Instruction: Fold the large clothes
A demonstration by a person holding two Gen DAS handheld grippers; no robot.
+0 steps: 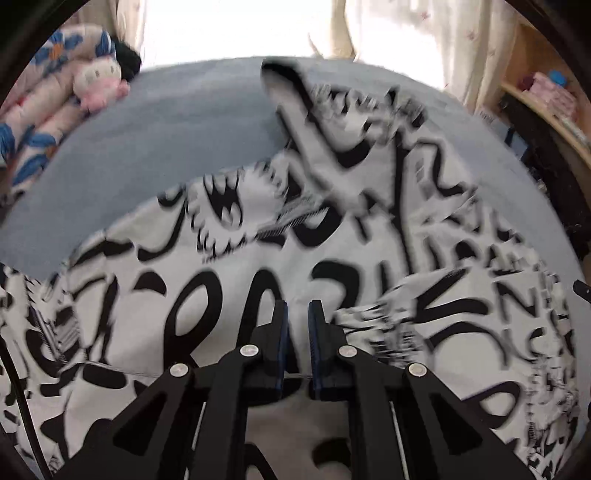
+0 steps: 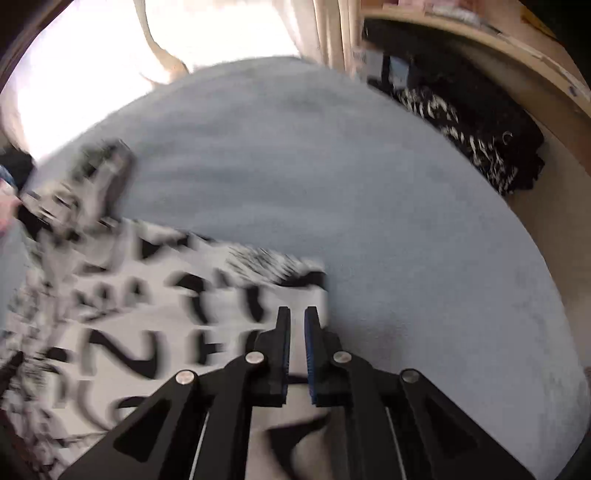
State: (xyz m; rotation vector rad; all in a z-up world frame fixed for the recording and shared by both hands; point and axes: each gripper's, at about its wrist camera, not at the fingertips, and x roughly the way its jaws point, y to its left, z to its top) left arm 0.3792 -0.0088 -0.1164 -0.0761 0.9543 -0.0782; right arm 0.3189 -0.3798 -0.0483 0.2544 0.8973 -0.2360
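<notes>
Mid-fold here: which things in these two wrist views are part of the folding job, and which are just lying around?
Part of the job:
- black-and-white printed garment, spread on the blue-grey bed cover
- left gripper, jaws slightly apart
- right gripper, jaws slightly apart

Just lying about:
- pink plush toy
- floral bedding
- dark patterned clothes beside the bed
- wooden shelf
- curtains

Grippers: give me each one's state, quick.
Left gripper: open a little, holding nothing, above the printed shirt.
Right gripper: open a little, holding nothing, over the shirt's edge.
</notes>
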